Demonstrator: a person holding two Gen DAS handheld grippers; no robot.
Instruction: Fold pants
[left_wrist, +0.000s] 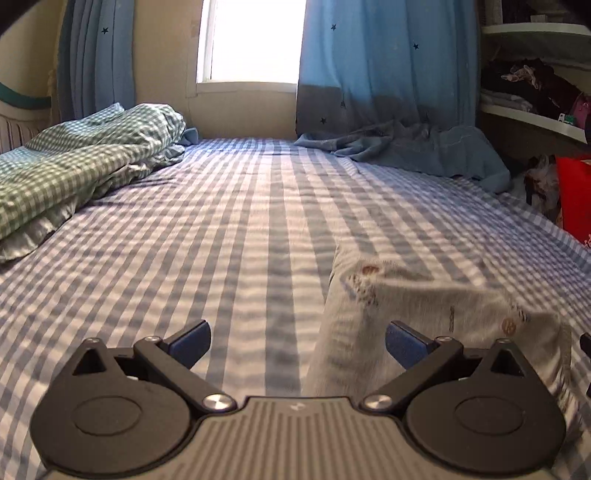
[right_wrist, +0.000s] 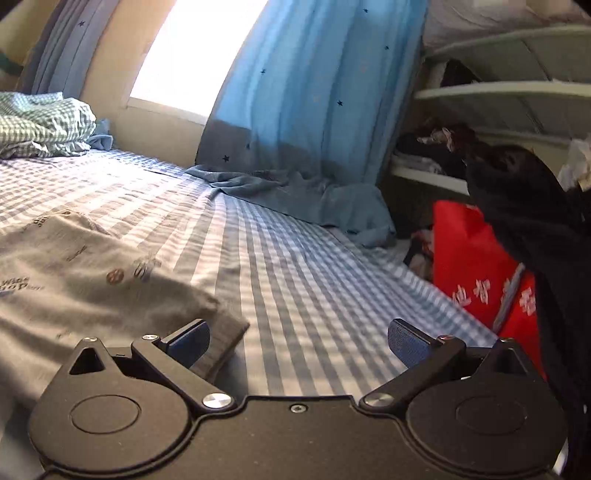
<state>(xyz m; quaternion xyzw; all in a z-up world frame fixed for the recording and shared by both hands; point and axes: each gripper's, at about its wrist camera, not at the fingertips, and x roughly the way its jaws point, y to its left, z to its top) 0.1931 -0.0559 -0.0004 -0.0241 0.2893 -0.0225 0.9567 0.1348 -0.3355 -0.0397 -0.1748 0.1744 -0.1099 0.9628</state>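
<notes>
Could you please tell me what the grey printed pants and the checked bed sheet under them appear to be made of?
The pants look like soft matte knit, probably cotton jersey: they drape limply, with printed motifs. The bed sheet looks like thin woven cotton gingham, matte, with fine wrinkles.

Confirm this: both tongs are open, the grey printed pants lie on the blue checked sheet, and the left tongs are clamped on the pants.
Wrong on the clamp. In the left wrist view the left tongs stand open, gripping nothing; the pants lie on the sheet. The right tongs are open too.
</notes>
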